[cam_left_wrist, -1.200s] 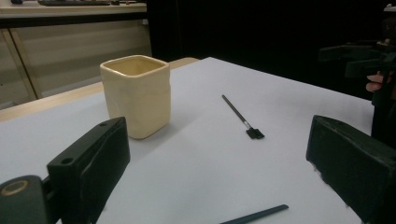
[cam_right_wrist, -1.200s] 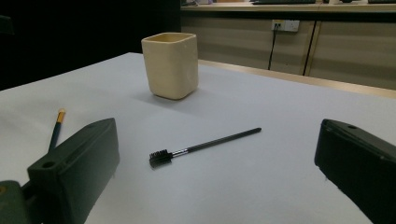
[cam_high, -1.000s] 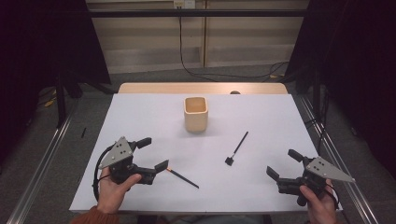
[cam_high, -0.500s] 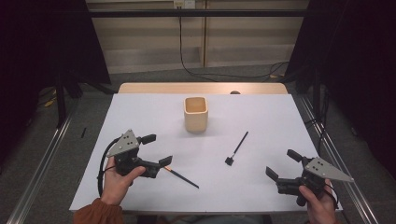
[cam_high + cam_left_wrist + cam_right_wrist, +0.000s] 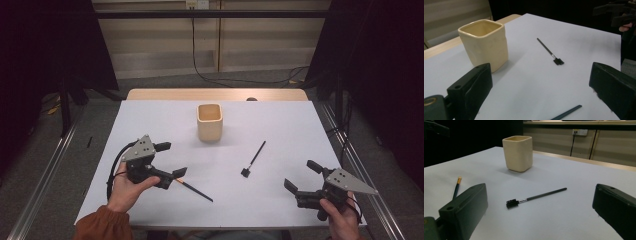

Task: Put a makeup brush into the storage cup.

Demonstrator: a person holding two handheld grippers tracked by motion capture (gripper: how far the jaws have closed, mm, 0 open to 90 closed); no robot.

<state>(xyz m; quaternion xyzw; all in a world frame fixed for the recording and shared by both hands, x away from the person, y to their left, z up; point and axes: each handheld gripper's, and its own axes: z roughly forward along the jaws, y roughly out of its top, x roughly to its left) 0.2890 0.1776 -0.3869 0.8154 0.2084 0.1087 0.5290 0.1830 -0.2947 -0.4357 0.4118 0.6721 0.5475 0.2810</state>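
A cream square cup (image 5: 209, 121) stands upright at the table's middle back. A short black brush (image 5: 254, 158) lies right of centre. A thin dark stick with an orange end (image 5: 193, 189) lies at the front left. My left gripper (image 5: 171, 160) is open, its near jaw just over the stick's orange end. The right gripper (image 5: 302, 176) is open at the front right, holding nothing. In the left gripper view the cup (image 5: 484, 43), the brush (image 5: 550, 52) and the stick's tip (image 5: 566, 113) lie ahead of the jaws. The right gripper view has the cup (image 5: 518, 153), brush (image 5: 536, 195) and stick (image 5: 456, 186).
The white table top (image 5: 280, 120) has a wooden strip (image 5: 165, 94) along its far edge. Metal rails (image 5: 45, 175) run along the floor on both sides. A cable (image 5: 200, 55) hangs down the back wall. Dark curtains flank the table.
My left gripper has moved right and a little forward, up to the stick's orange end. The right gripper, cup and brush have stayed put.
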